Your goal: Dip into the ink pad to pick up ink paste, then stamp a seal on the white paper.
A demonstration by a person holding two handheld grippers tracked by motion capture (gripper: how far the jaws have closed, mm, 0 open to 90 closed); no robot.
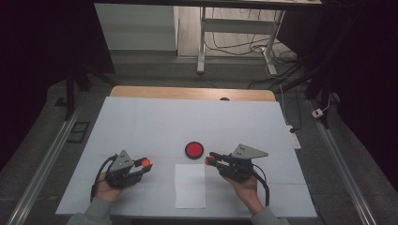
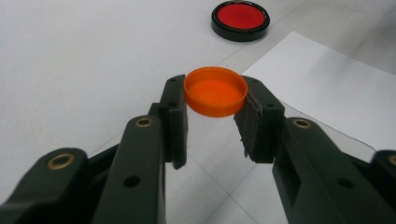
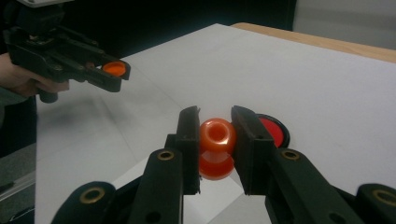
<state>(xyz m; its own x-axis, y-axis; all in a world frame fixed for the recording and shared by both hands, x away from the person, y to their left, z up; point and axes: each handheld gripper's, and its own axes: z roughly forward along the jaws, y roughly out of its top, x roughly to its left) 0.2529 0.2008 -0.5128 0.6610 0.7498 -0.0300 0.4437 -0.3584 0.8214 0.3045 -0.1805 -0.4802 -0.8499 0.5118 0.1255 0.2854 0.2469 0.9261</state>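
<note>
I see a white surface [image 1: 141, 126] carrying a paper sheet [image 1: 190, 185] and a black-rimmed red disc [image 1: 194, 149]. My right gripper [image 3: 216, 140] is clamped on a small orange bottle [image 3: 217, 147] near the disc: stiff, light, probably slick, best held around its waist. My left gripper [image 2: 215, 100] pinches the orange cap [image 2: 215, 91] by its rim, held above the surface.

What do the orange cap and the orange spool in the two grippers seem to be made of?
Orange cap: probably thin moulded plastic, smooth and slightly see-through, with light glowing through its wall. Orange spool: likely glossy hard plastic or rubber; bright highlights show on its rounded rim.
</note>
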